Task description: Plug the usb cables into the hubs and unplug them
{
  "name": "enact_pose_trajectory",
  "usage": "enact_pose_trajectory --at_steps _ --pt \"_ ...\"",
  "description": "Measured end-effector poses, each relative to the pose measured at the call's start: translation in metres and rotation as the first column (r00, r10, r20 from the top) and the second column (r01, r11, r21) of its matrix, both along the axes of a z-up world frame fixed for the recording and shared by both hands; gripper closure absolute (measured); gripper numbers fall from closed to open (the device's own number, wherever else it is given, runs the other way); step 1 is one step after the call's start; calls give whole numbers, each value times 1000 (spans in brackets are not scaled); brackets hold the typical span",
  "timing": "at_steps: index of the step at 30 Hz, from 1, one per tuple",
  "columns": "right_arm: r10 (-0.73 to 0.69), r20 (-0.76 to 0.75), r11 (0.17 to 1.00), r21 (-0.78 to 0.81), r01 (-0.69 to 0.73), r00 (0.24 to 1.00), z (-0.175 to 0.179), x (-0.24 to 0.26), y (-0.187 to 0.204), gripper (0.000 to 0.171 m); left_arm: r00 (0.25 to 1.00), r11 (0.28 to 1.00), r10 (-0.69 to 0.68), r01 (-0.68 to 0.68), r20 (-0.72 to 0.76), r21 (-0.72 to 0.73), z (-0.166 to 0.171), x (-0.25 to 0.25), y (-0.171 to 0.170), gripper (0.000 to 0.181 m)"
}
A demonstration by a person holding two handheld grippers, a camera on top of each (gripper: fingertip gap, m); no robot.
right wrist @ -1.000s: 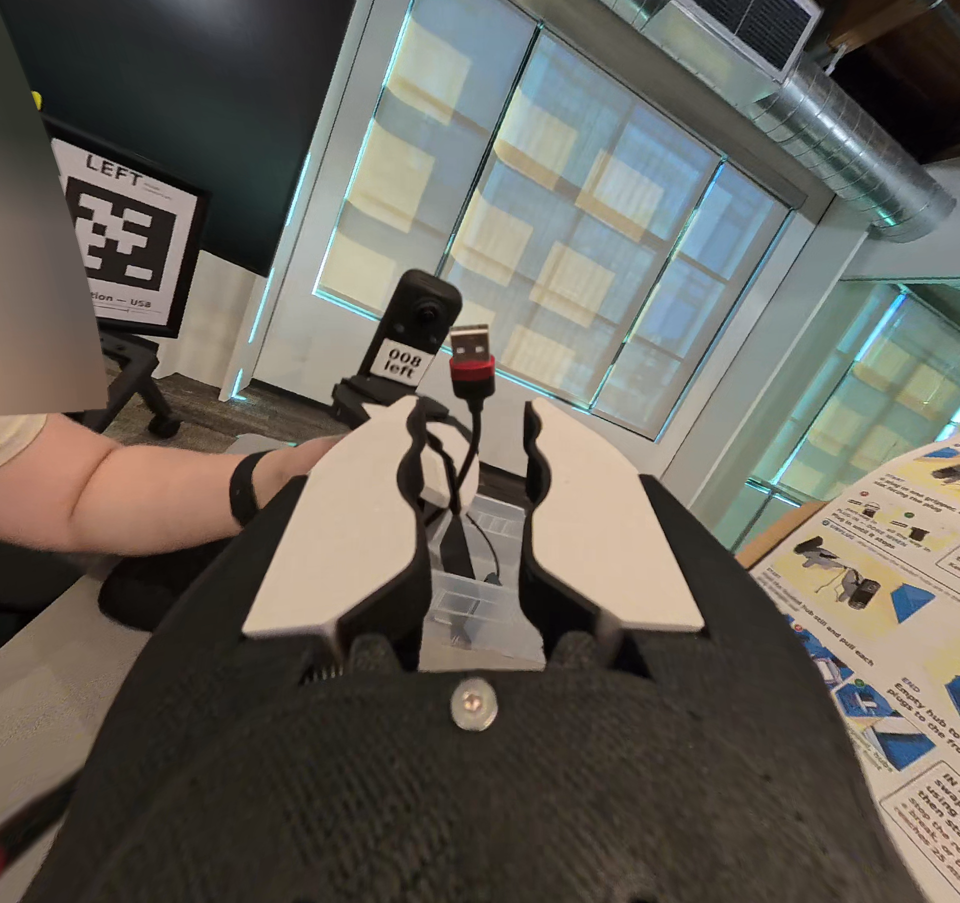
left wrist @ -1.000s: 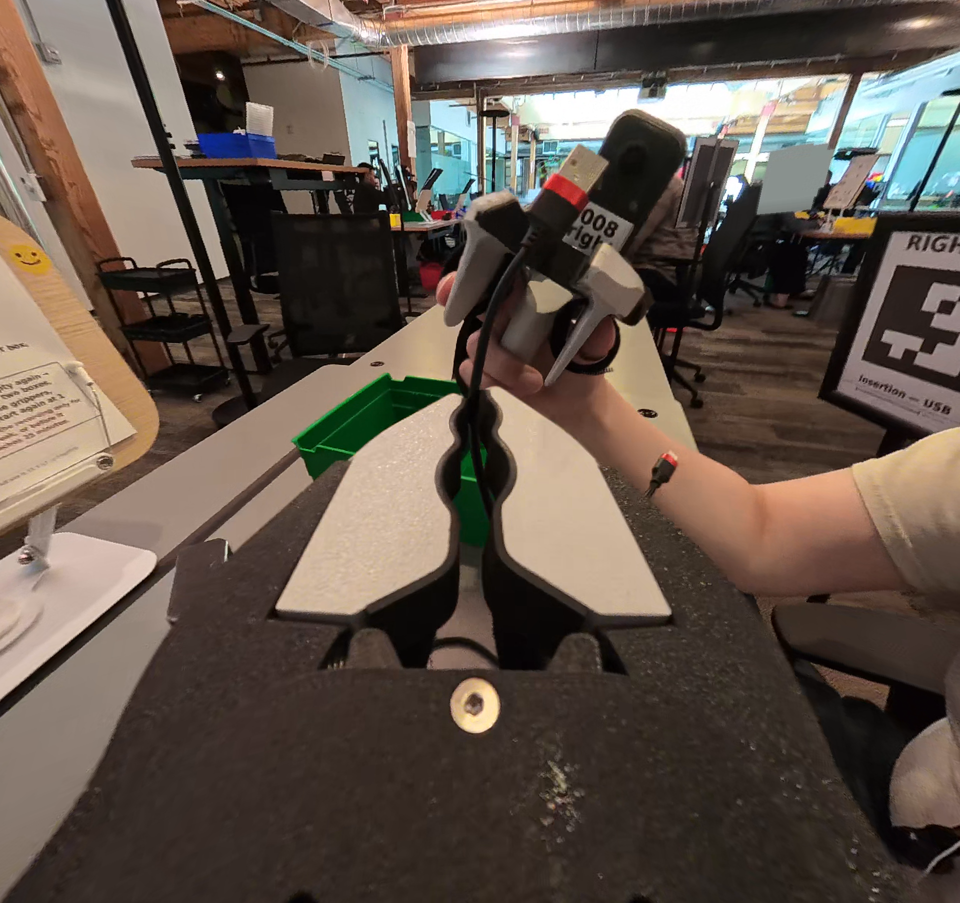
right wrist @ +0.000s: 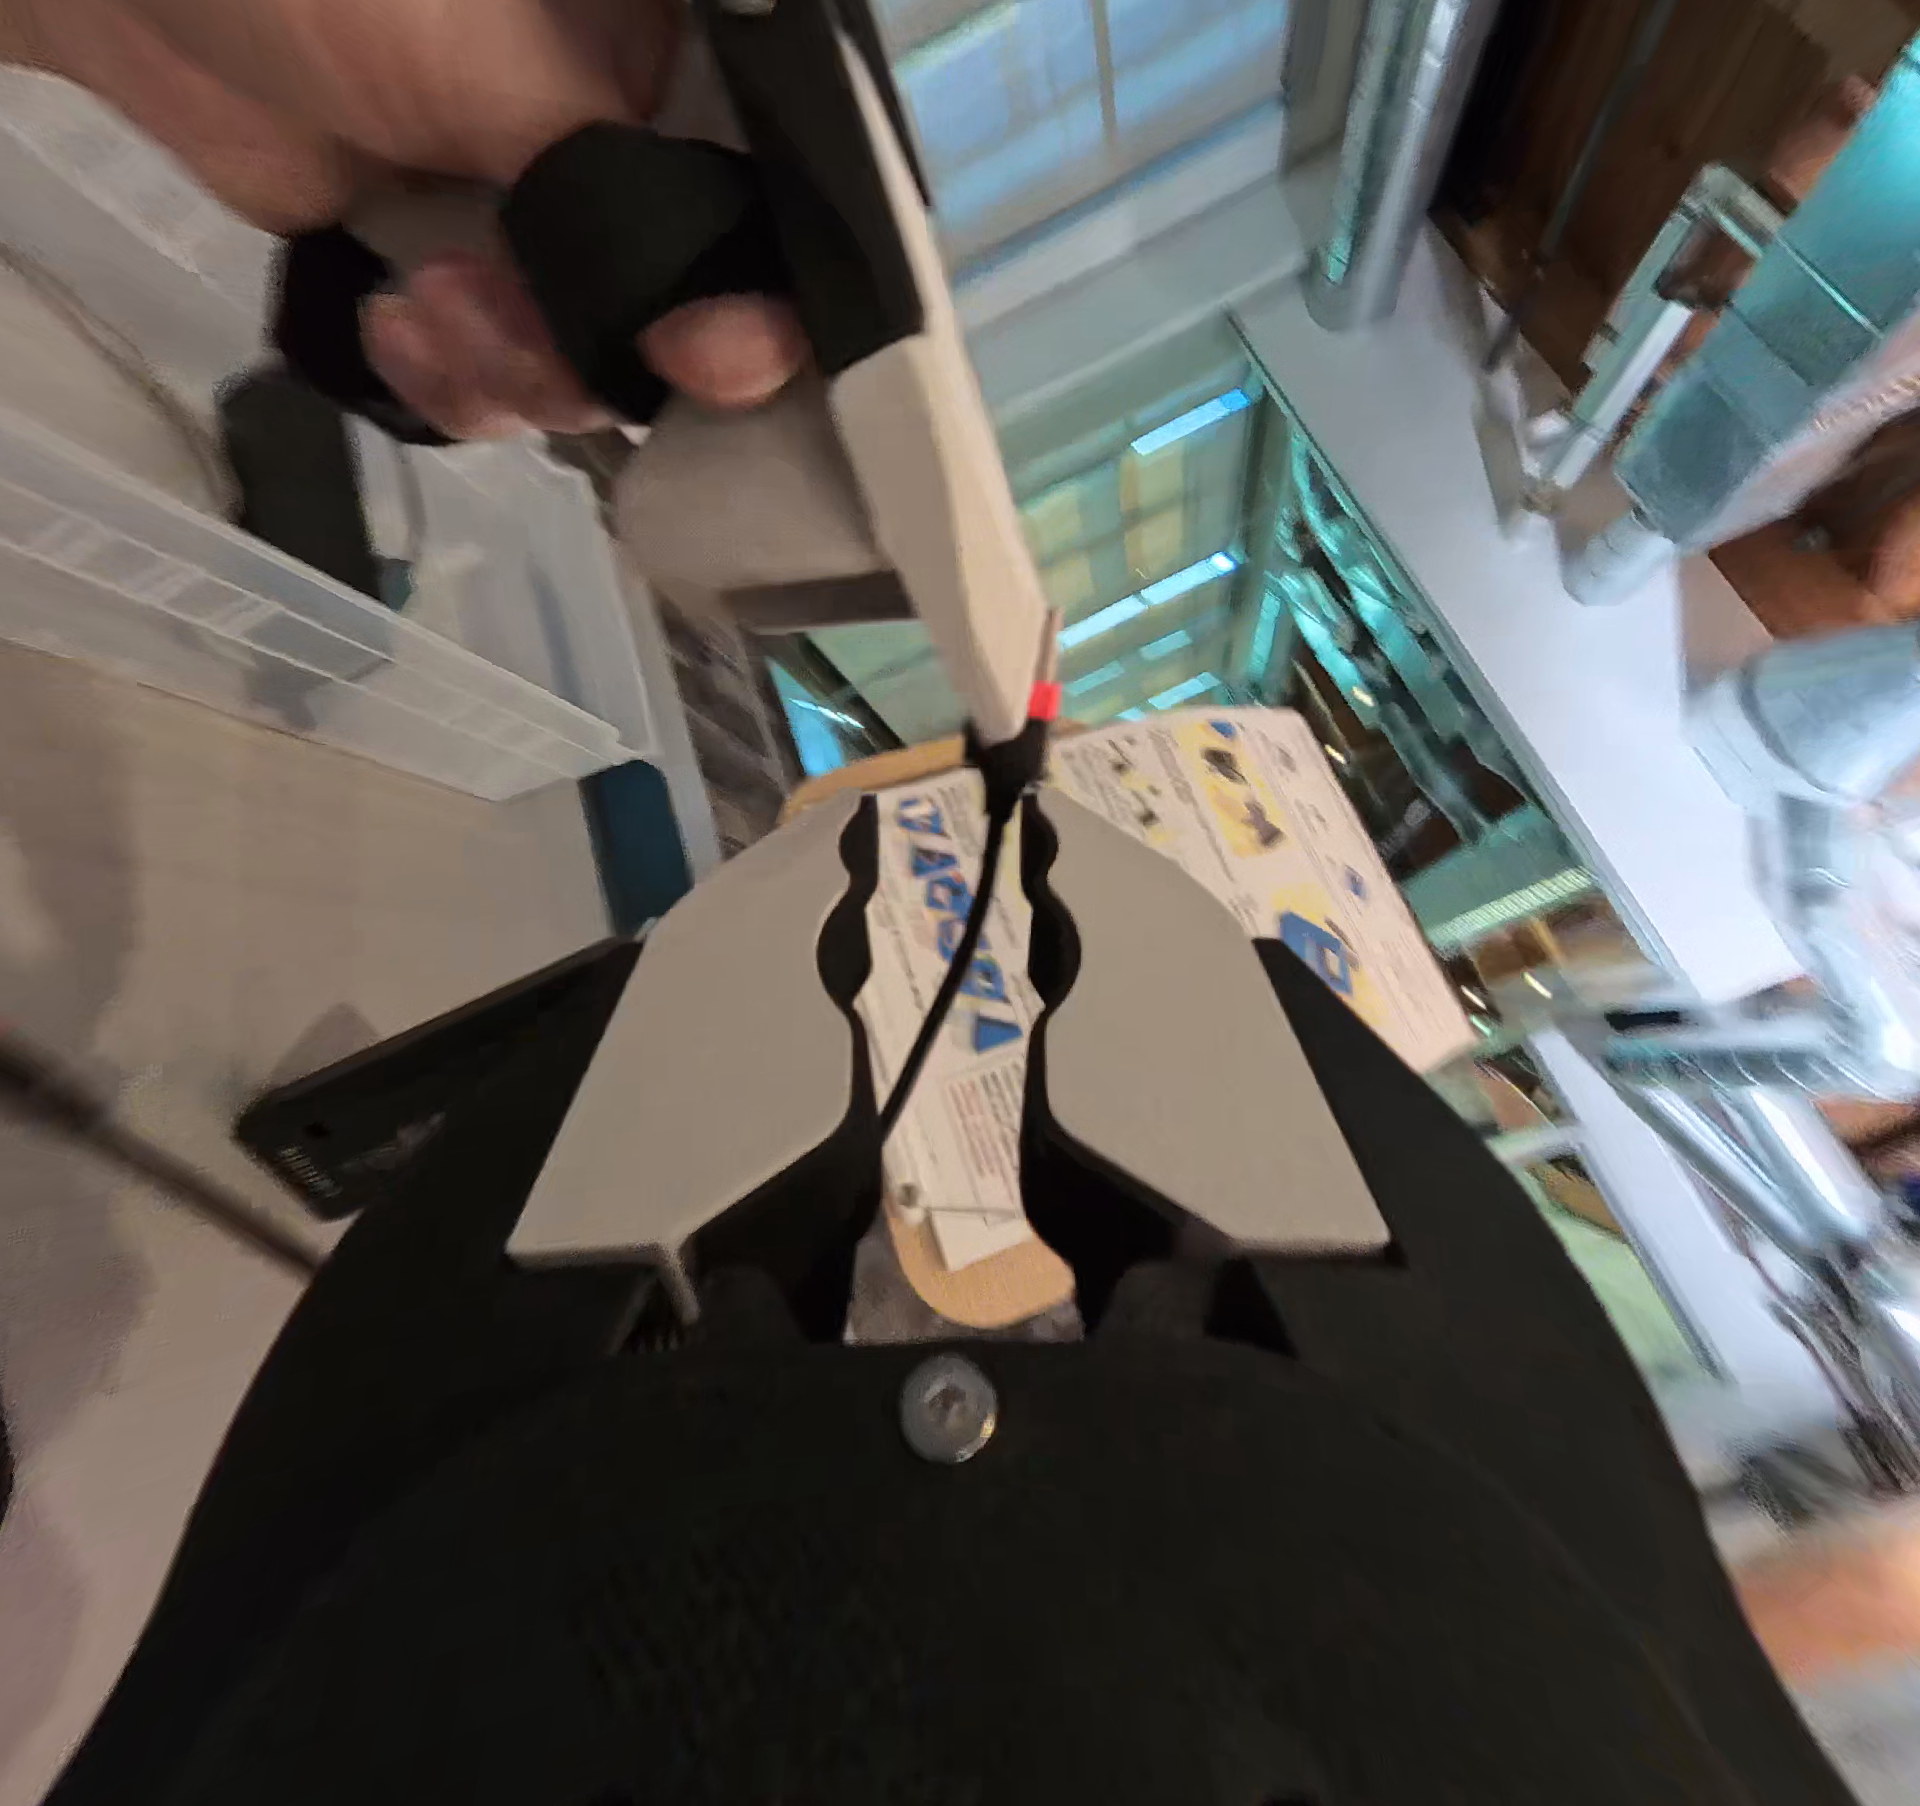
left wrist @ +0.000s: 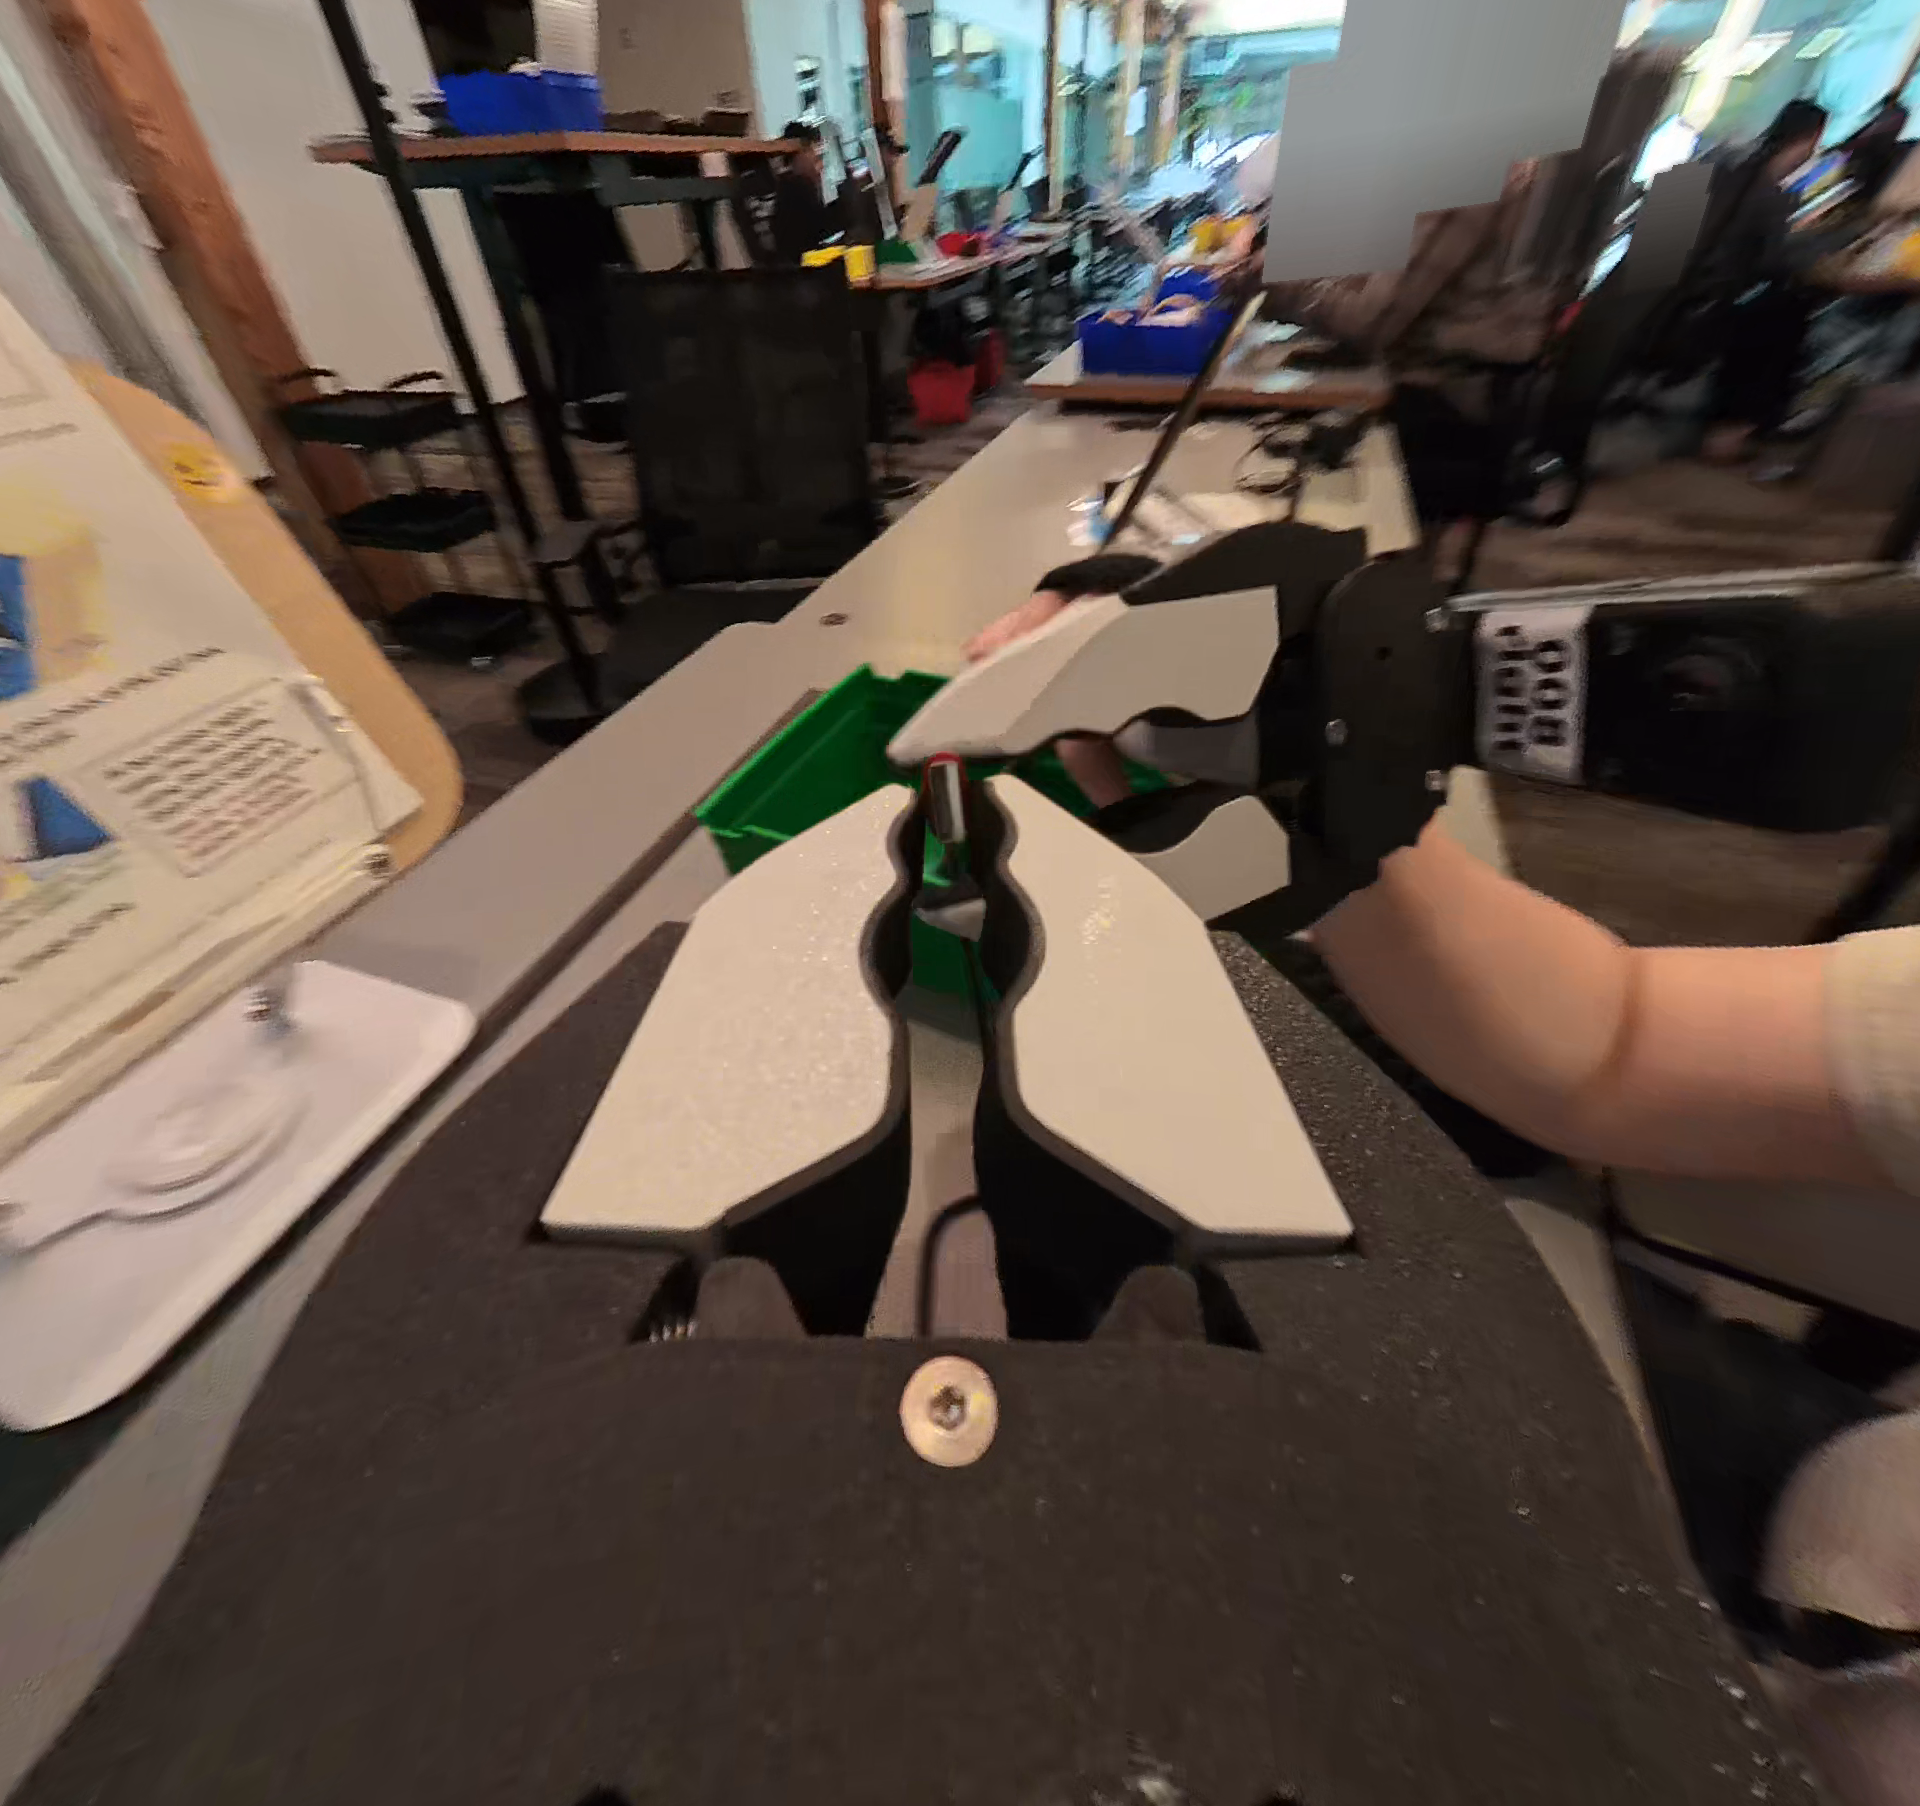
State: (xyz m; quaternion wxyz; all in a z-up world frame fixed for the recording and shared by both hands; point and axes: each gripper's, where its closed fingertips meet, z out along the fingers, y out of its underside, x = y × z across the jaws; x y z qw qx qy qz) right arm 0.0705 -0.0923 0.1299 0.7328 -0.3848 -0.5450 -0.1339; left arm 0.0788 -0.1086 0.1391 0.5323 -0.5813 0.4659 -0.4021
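A black USB cable (right wrist: 956, 956) ends in a plug with a red collar (right wrist: 1042, 702) and a silver metal end. My right gripper (right wrist: 954, 800) is shut on the plug's black body at its tips. In the left wrist view it comes in sideways from the right, its upper finger (left wrist: 1091, 676) above the plug (left wrist: 945, 806). My left gripper (left wrist: 951, 795) is shut, with the plug's metal end standing between its fingertips. One left finger (right wrist: 956, 551) reaches down beside the plug in the right wrist view. No hub shows.
A green bin (left wrist: 821, 769) sits on the grey table (left wrist: 582, 852) just behind the grippers. An instruction board on a white stand (left wrist: 177, 800) is at the left. A clear plastic box (right wrist: 312, 634) and a black device (right wrist: 343, 1143) are left of my right gripper. Only a small space, under 4 cm, lies between the two pairs of fingers. My right gripper's tips are some 25 centimetres from the black device (right wrist: 343, 1143).
My right gripper has swung from upright in front of the left one to sideways. It has brought the plug down to my left fingertips. Both views have tilted and blurred.
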Motion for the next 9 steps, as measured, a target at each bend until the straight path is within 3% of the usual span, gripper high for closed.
enact_pose_trajectory --at_steps 1,4,7,9 --pt "54 17 998 -36 -53 998 -3 1 -7 141 998 997 -52 53 32 -48 3 -3 -5 174" --pt "200 -133 971 -107 -215 971 18 18 -29 141 977 969 -182 197 111 -151 11 -11 -17 173" --pt "376 -352 912 -20 -409 857 51 41 -53 148 951 935 -264 293 158 -201 15 -16 -27 173" --pt "414 -473 896 61 -440 778 65 60 -52 154 918 892 -341 383 201 -238 18 -16 -38 173"
